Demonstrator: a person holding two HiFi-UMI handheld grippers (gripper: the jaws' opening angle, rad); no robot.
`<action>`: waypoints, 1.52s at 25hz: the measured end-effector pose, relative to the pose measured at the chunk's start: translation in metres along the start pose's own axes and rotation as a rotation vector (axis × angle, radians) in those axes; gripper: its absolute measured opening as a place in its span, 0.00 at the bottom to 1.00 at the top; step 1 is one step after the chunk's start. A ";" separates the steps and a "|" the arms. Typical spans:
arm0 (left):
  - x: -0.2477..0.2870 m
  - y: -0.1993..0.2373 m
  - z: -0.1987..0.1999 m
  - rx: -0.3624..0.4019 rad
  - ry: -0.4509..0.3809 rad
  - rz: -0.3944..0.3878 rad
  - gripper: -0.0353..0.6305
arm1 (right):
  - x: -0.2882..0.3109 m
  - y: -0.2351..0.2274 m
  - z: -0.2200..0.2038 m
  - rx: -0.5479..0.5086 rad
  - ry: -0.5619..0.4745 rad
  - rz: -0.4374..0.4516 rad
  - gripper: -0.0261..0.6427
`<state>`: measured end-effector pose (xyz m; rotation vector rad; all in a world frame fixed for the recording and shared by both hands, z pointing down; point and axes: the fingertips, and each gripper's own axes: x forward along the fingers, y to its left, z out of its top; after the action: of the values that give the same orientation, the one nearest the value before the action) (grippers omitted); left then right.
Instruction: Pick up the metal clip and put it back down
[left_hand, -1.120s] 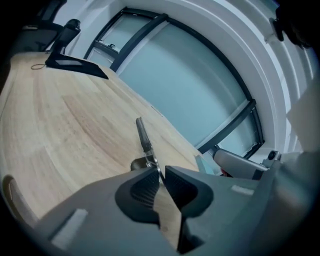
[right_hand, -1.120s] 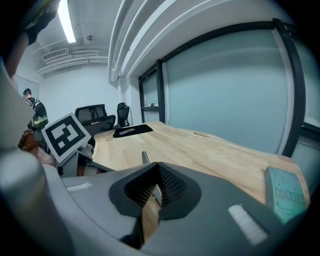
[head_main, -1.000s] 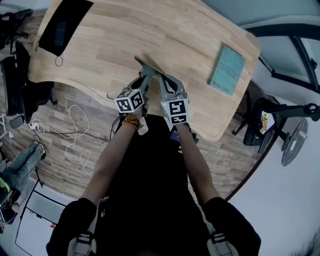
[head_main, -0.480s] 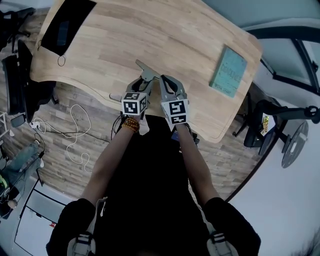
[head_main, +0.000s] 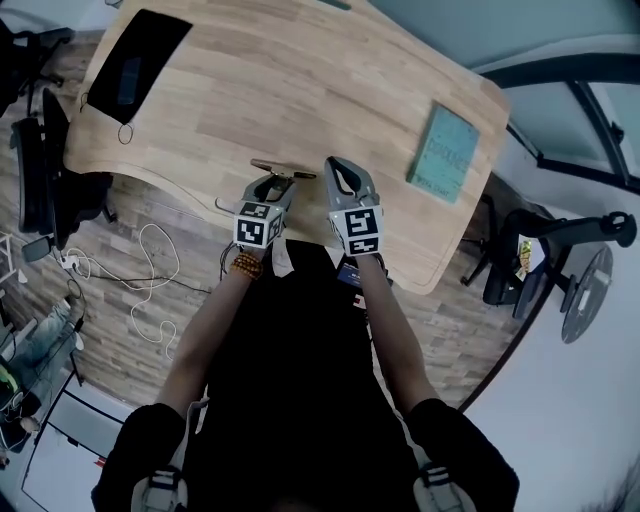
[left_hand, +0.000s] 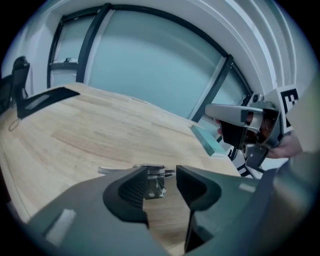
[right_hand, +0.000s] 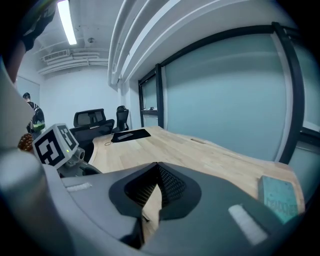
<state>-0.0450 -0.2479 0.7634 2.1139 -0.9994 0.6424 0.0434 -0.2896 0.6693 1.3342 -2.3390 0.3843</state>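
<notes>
Biggest thing here is the wooden table (head_main: 300, 90), with a black mat (head_main: 130, 58) at its far left corner and a teal book (head_main: 444, 152) lying flat over on the right. Both of my grippers sit side by side near the table's near edge.

My left gripper (left_hand: 167, 182) has its jaws a little apart, and the clip (left_hand: 156, 181) is right in between them. Its chunky end is up against the left pad with a gap to the right one, so it's not clamped, and the long strip sticks out to the left. From the head view it lies crosswise just past the left fingertips, low over the wood. Honestly can't tell if it's fully resting on the table or not.

My right gripper (right_hand: 157, 172) is closed up, pads meeting at the tips, nothing in it.
</notes>
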 end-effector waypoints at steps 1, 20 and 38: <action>0.002 0.000 -0.003 -0.021 0.016 -0.009 0.33 | -0.002 -0.001 0.002 -0.004 -0.004 0.000 0.08; -0.040 -0.025 0.082 0.290 -0.187 0.171 0.37 | -0.026 -0.001 0.037 -0.049 -0.098 0.041 0.08; -0.144 -0.143 0.247 0.492 -0.661 0.166 0.33 | -0.125 -0.006 0.186 -0.121 -0.480 -0.021 0.07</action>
<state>0.0196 -0.3062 0.4560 2.7902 -1.4993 0.2709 0.0643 -0.2796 0.4465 1.5201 -2.6705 -0.1006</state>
